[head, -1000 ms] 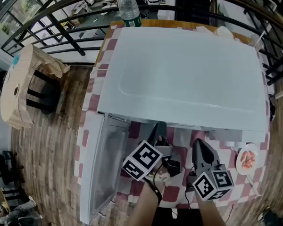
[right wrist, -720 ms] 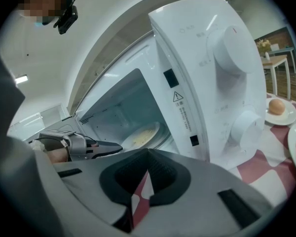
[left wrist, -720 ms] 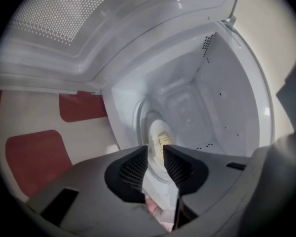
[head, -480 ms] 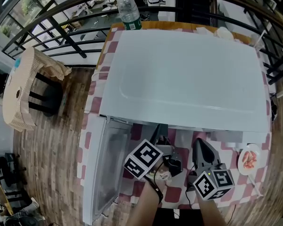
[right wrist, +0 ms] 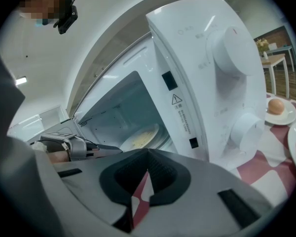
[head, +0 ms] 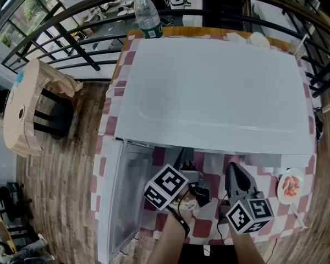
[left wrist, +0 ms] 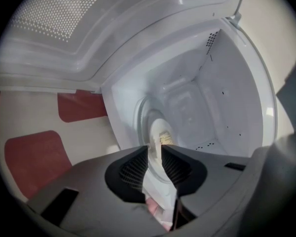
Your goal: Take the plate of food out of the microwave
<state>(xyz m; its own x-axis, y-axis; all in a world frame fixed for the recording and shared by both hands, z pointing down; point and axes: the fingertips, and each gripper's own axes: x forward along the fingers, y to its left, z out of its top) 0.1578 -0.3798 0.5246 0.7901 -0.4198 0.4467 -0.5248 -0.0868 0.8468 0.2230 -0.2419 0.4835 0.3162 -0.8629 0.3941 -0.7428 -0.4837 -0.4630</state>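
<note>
The white microwave stands with its door swung open to the left. Inside it, a white plate of yellowish food lies on the turntable. My left gripper reaches into the cavity. Its jaws have just been closing, and the near rim of the plate now sits pinched between the pads. My right gripper hangs in front of the control panel, shut with nothing in it. In the head view the left marker cube and the right marker cube sit side by side below the microwave.
The microwave sits on a red-and-white checked tablecloth. A small plate with pinkish food lies at the right, and an egg on a dish beyond it. A water bottle stands behind. A chair with tan cloth is at the left.
</note>
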